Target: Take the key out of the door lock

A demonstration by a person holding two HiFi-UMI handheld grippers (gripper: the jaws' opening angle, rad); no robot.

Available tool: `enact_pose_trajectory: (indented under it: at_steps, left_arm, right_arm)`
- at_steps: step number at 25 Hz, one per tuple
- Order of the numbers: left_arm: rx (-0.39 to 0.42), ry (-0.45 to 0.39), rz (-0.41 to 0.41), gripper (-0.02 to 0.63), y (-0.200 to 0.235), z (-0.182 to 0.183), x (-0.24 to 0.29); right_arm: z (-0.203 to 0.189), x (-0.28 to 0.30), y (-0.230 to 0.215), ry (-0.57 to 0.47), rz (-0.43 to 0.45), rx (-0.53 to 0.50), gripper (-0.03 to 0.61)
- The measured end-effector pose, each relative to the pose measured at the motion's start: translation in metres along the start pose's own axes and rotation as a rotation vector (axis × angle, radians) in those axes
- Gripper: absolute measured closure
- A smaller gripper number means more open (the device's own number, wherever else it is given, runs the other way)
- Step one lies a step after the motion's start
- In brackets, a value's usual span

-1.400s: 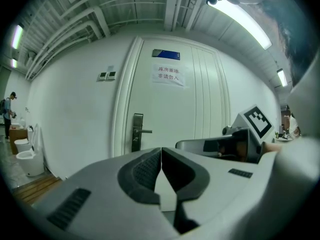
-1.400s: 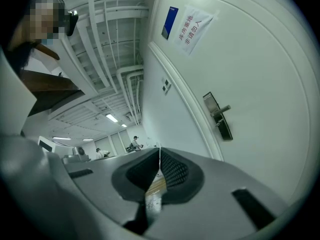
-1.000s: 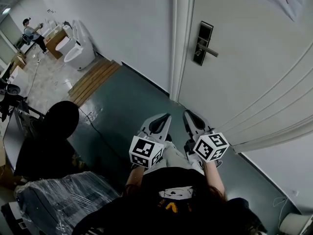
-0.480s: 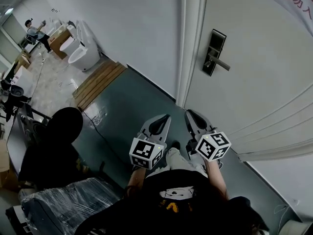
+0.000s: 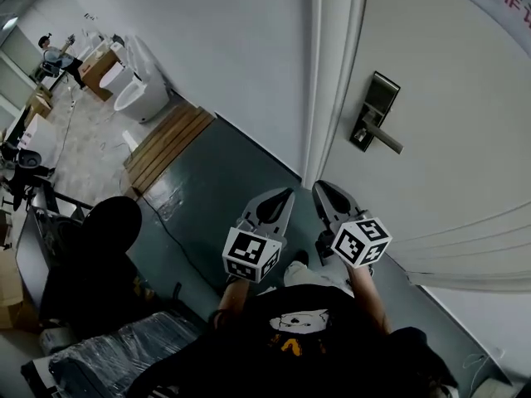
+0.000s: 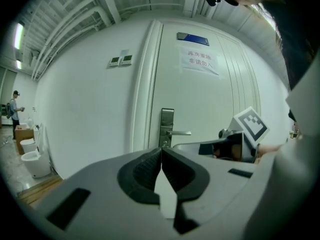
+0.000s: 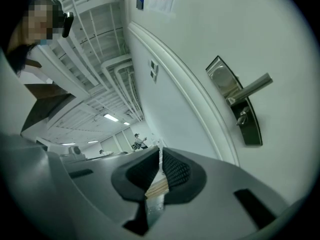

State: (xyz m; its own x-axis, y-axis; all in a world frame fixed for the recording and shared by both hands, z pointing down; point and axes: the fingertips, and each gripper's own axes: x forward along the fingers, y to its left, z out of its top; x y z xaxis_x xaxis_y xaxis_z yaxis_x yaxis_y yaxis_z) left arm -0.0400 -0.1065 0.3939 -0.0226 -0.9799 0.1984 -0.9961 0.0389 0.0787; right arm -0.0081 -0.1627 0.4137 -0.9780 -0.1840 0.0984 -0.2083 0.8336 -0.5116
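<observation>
Just in front of the person, the left tongs (image 6: pixel 161 153) and the right tongs (image 7: pixel 160 156) are both pressed shut and empty. Ahead on the door (image 5: pixel 448 65), the key (image 7: pixel 242 118) sits in the door lock (image 5: pixel 375 118) under the lever handle (image 5: pixel 386 139), well apart from both.

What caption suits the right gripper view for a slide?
Shut, empty right claw short of the white door; key in the lock plate below the lever handle.

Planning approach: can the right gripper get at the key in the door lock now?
Probably yes: nothing stands between the right gripper and the key, though they are apart and its jaws are shut.
</observation>
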Motion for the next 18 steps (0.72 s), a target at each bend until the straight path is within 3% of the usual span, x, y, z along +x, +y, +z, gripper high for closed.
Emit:
enact_pose_trajectory:
  at_steps: [18]
  left_arm:
    - [0.066, 0.027, -0.078, 0.604, 0.019, 0.021, 0.082]
  right_arm:
    - [0.021, 0.036, -0.054, -0.027, -0.019, 0.062, 0.571]
